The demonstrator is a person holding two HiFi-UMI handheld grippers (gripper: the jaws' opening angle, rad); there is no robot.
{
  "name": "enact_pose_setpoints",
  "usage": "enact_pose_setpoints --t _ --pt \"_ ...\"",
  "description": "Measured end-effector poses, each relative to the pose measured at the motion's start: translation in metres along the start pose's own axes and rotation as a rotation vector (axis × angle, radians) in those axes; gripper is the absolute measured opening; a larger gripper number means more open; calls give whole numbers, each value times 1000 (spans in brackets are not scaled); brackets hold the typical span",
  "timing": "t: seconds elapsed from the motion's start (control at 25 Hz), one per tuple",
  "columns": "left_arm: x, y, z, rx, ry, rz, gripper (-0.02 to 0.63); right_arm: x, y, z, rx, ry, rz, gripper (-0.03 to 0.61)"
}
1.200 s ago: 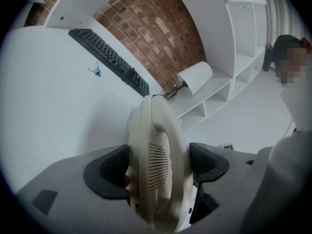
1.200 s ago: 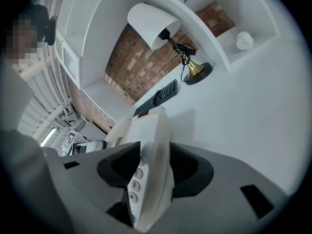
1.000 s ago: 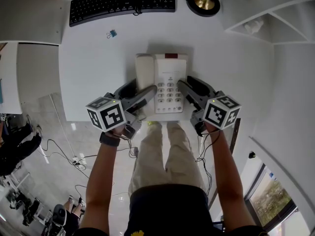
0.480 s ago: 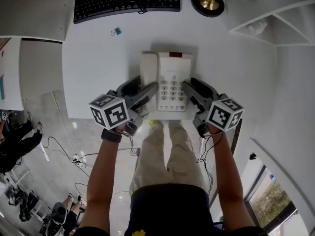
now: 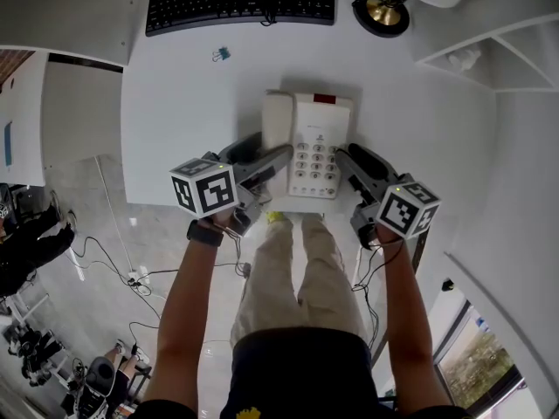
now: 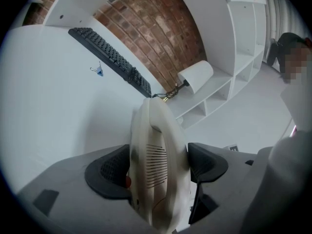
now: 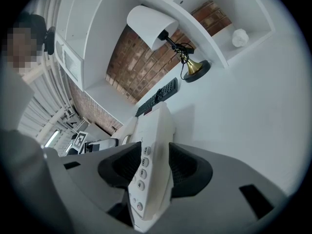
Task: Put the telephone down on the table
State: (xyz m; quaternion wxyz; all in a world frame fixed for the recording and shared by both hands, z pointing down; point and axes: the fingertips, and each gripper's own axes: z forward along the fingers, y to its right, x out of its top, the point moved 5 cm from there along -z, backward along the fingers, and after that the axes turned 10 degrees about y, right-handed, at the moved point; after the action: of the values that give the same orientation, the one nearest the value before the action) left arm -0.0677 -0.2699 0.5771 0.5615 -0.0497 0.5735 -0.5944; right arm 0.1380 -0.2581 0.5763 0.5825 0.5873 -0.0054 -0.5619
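Observation:
A cream telephone (image 5: 319, 138) with its handset (image 5: 277, 125) on the cradle is at the table's (image 5: 192, 112) near edge, gripped from both sides. My left gripper (image 5: 271, 153) has the handset side between its pads; its jaws are opening, but in the left gripper view both pads still touch the handset (image 6: 156, 155). My right gripper (image 5: 355, 161) has the keypad side (image 7: 148, 165) between its pads, which press on it as the jaws close. Whether the telephone's base rests on the table or hangs just above it, I cannot tell.
A black keyboard (image 5: 240, 0) lies at the table's far edge, with a small blue binder clip (image 5: 221, 54) in front of it. A brass-based lamp (image 5: 383, 11) stands at the far right. White shelves (image 5: 472, 51) run along the right side. The floor drops away below the near edge.
The head view has shifted slightly to the right. The telephone and both grippers keep the same place against the table, and both grips look unchanged.

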Motion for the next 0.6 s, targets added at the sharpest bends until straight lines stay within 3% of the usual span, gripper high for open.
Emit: enact_pose_setpoints --t 0.32,0.6 --pt "0 0 1 17 8 9 379 4 -1 -5 10 19 13 156" --pt "5 -1 -5 -4 82 -32 380 16 -18 -13 63 77 88 149"
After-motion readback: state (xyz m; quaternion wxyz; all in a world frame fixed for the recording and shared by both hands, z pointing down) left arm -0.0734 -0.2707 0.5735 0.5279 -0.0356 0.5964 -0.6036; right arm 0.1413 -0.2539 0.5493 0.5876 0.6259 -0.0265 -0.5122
